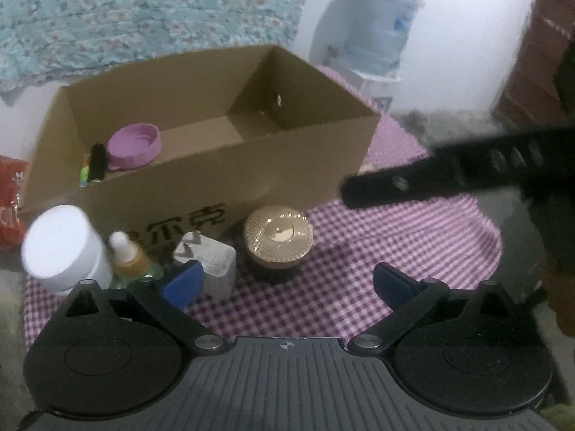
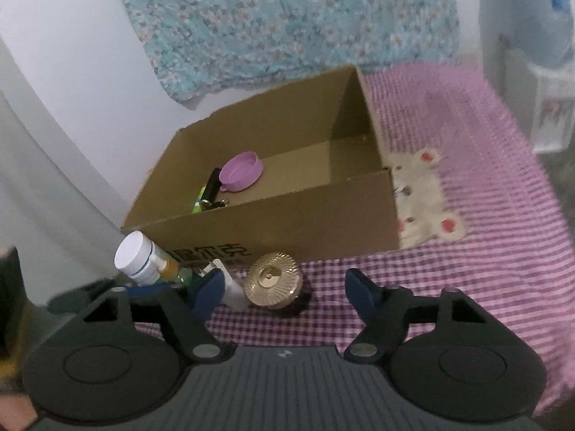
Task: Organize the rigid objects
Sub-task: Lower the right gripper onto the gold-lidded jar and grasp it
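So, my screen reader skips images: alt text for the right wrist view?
An open tool hovers over a gold-lidded jar on a pink checked cloth, before a cardboard box holding a purple lid. White bottle at left.

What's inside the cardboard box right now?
In the cardboard box: a purple lid, a black stick-like item and something green. The near wall hides the floor beneath them.

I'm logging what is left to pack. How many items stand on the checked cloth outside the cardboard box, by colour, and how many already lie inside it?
Outside the cardboard box:
White bottle: 1
Amber dropper bottle: 1
Grey-white block: 1
Gold-lidded jar: 1
Inside:
Purple lid: 1
Black item: 1
Green item, partly hidden: at least 1
Total: 7
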`<state>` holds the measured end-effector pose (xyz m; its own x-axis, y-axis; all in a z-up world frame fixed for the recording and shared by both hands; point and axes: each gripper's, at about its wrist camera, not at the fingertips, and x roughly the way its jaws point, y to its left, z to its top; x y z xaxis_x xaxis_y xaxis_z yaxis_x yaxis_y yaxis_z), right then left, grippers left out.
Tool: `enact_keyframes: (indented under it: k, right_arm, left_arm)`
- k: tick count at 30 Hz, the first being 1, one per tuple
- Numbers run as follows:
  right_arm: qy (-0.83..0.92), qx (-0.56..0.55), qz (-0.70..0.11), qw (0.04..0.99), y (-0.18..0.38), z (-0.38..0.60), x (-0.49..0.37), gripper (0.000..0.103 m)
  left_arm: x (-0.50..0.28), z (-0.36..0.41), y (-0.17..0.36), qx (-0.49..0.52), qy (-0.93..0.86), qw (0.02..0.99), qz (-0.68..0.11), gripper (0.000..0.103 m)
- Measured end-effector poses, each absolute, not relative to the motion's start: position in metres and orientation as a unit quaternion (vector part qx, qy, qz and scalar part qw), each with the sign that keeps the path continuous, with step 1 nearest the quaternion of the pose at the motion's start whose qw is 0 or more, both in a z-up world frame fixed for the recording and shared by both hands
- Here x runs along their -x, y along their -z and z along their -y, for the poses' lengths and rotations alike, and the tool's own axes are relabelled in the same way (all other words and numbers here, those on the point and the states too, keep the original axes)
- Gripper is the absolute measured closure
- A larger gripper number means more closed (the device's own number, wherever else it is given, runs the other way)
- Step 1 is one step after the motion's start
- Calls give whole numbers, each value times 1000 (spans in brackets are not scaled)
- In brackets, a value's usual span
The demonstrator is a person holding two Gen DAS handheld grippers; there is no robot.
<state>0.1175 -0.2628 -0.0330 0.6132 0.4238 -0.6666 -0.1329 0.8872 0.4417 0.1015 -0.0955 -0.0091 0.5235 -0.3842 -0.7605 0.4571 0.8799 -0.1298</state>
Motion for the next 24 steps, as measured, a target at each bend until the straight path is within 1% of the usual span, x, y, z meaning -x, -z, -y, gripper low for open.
enact_keyframes:
  k: [1,5,6,8,11,24]
  right_arm:
    - [-162,-183,-414,877,37,263,-123,35]
    - [-177,-198,-431,862,54,259,-145,41]
    - [-180,-200,-435,860,58,258,-149,42]
    - [-184,-202,-445,852,65,255,-157,46]
    - [-193,-212,-457,842,75,253,-167,52]
    - [-212,-238,-485,814,96,259,-179,57]
  left_arm:
    - [-104,97,13,-46,242,869,-429,9]
    - [-111,103,24,-51,246,860,-444,19]
    - [-113,105,26,-53,249,857,-448,25]
    - [-117,109,30,-56,252,849,-460,33]
    - [-123,113,33,-58,257,844,-466,34]
    - [-146,125,46,-54,246,837,-485,34]
